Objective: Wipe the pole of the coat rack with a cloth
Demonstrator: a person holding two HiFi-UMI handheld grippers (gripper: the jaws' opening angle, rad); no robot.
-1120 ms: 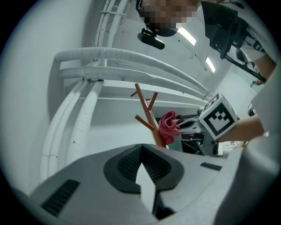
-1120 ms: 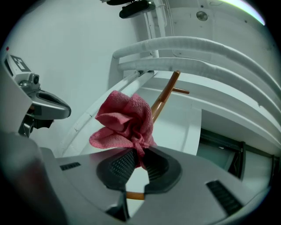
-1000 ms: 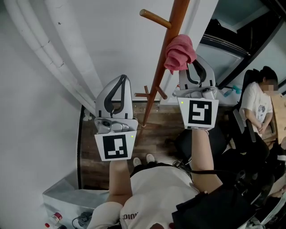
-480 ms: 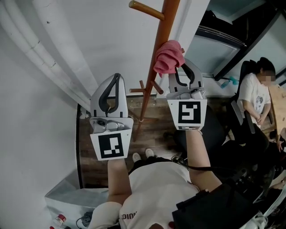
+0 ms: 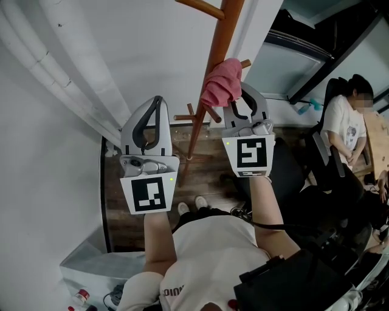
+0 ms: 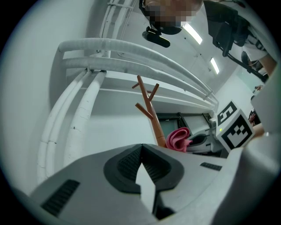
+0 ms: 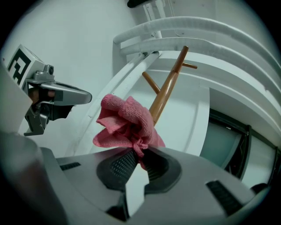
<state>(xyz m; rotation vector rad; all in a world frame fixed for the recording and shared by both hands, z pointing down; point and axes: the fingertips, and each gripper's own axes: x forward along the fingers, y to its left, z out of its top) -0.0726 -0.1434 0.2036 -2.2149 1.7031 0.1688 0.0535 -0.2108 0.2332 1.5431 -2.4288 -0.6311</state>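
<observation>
The brown wooden coat rack pole (image 5: 211,73) rises through the middle of the head view, with short pegs (image 5: 198,8) branching off. My right gripper (image 5: 242,91) is shut on a pink cloth (image 5: 221,84), and the cloth lies against the pole's right side. The right gripper view has the cloth (image 7: 126,121) bunched at the jaw tips (image 7: 139,153), covering part of the pole (image 7: 163,96). My left gripper (image 5: 156,103) is shut with nothing in it, left of the pole and apart from it. From the left gripper view the pole (image 6: 151,115) and cloth (image 6: 178,138) stand beyond the closed tips (image 6: 141,148).
White pipes (image 5: 55,73) run along the white wall on the left. The rack's base rests on a dark wood floor (image 5: 206,167). A seated person (image 5: 346,130) is at the right edge. A bottle (image 5: 79,299) and a cable lie at the bottom left.
The right gripper and pink cloth have slid down the pole towards the lower left. The left gripper has barely shifted.
</observation>
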